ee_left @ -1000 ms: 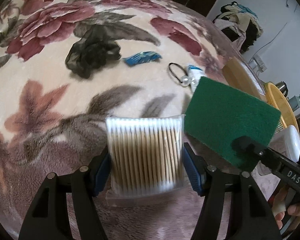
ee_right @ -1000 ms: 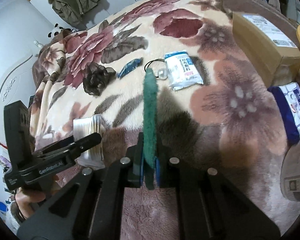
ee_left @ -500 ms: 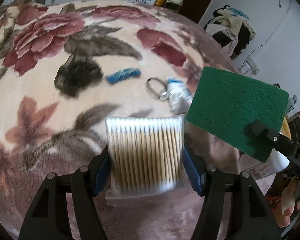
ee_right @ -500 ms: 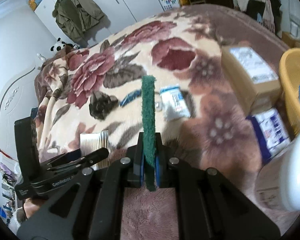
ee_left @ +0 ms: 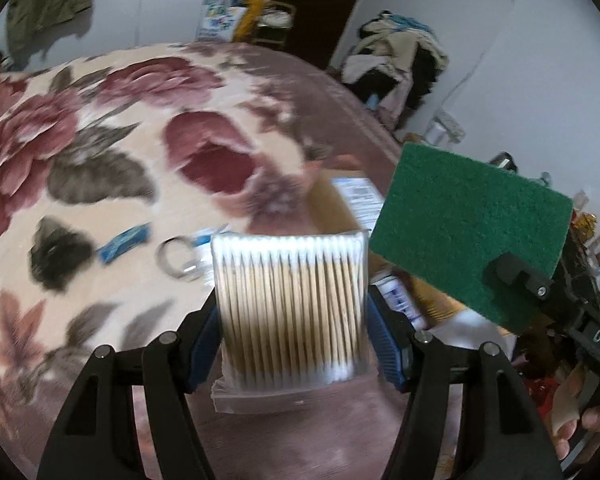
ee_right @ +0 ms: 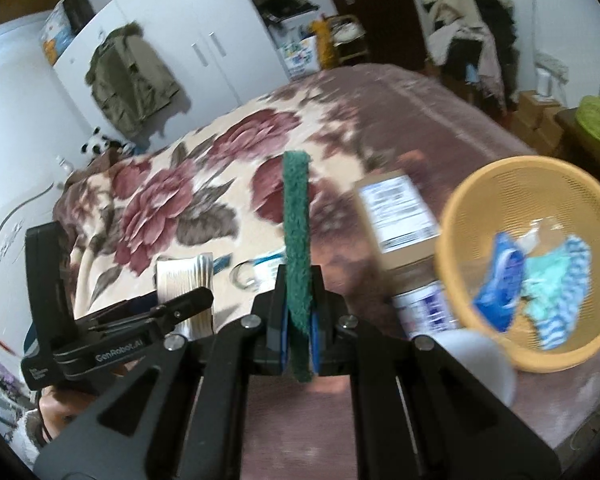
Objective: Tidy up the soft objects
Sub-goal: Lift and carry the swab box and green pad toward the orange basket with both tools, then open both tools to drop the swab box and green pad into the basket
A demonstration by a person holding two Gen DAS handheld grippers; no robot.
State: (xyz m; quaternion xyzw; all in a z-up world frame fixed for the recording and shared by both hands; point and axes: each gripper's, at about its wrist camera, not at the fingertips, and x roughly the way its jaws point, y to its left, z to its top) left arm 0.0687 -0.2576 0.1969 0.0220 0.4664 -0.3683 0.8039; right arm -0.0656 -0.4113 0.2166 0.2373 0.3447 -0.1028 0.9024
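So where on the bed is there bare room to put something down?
Free: the floral blanket toward the far end, beyond the hair tie and blue packet. Crowded: around the cardboard box and yellow basket.

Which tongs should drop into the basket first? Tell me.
Probably right: the right tongs, clamping the green scouring pad, sit nearer the yellow basket; the left tongs hold the cotton swabs farther away.

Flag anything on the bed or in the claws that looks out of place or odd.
Nothing looks spilled or damaged. The clear pack of wooden cotton swabs sits squarely in the left claw; the flat green scouring pad stands edge-on in the right claw.
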